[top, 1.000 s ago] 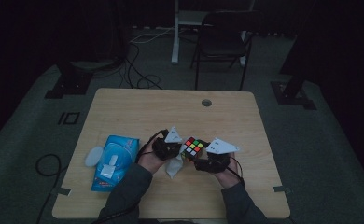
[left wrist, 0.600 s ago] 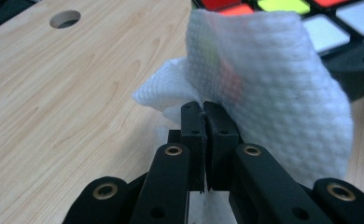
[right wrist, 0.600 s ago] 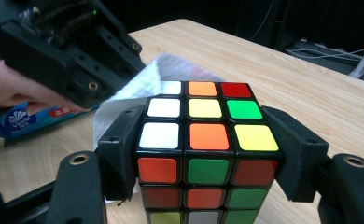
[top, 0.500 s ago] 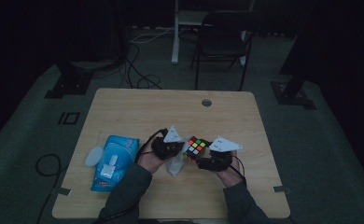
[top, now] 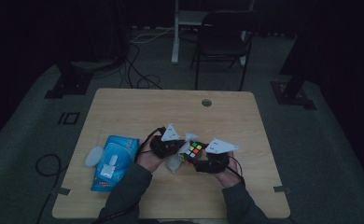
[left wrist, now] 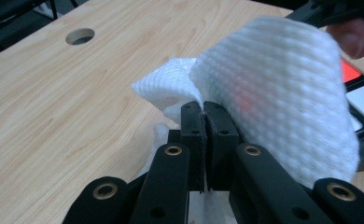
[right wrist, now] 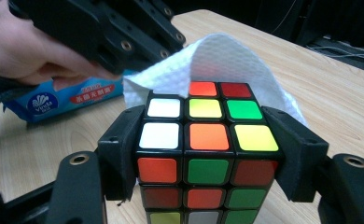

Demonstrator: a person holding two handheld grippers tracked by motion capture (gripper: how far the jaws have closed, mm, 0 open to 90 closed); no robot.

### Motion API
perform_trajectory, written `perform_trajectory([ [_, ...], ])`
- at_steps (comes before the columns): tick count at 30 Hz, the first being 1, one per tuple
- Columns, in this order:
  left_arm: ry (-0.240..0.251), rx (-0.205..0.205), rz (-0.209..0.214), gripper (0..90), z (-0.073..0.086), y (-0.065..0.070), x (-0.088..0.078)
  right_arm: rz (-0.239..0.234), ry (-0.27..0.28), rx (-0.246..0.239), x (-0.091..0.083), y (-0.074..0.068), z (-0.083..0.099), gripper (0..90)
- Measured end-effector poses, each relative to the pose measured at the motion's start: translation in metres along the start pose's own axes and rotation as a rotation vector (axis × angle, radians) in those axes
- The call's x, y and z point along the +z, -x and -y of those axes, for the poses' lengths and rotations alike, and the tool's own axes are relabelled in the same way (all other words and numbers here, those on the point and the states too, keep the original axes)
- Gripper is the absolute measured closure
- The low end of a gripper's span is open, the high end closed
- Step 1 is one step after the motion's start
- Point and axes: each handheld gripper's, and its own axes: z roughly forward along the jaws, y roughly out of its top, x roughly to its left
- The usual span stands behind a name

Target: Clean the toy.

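Note:
A scrambled colour cube (right wrist: 203,140) sits between the pads of my right gripper (right wrist: 208,154), which is shut on its two sides; the cube (top: 195,150) is held over the table's front middle. My left gripper (left wrist: 203,123) is shut on a white wipe (left wrist: 273,93), pinched between its closed pads. The wipe (right wrist: 217,60) drapes against the far side of the cube, and the left gripper (top: 167,145) sits just left of it. In the high view the wipe (top: 174,161) hangs below between the two hands.
A blue pack of wipes (top: 112,161) lies at the table's front left, with a small white lid-like object (top: 94,156) beside it. The wooden table (top: 138,112) has a round cable hole (top: 206,102) at the back. A chair (top: 222,42) stands beyond.
The wipe and left gripper have shifted slightly against the cube. The right gripper has kept still with the cube.

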Motion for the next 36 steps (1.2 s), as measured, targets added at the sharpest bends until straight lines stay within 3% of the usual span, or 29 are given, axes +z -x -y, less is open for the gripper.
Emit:
perform_trajectory([
  [9, -0.007, 0.031, 0.000, 88.3, 0.001, 0.007, -0.007, 0.046, 0.036, 0.047, -0.007, 0.009, -0.001, 34.2],
  [13, 0.011, 0.027, -0.021, 88.3, 0.003, 0.011, -0.011, 0.056, 0.042, 0.055, -0.008, 0.011, 0.000, 34.2],
  [16, 0.039, 0.024, -0.012, 88.3, 0.005, 0.015, -0.017, 0.071, 0.036, 0.071, -0.007, 0.013, 0.001, 34.2],
  [23, 0.043, 0.055, -0.003, 88.3, 0.003, 0.027, -0.018, 0.083, 0.036, 0.083, -0.006, 0.013, 0.001, 34.2],
  [31, -0.005, 0.094, -0.004, 88.2, 0.006, 0.036, -0.007, 0.082, 0.048, 0.111, -0.008, 0.015, 0.000, 34.2],
  [36, -0.008, 0.095, -0.009, 88.2, 0.006, 0.034, -0.008, 0.082, 0.049, 0.115, -0.008, 0.015, 0.001, 34.2],
])
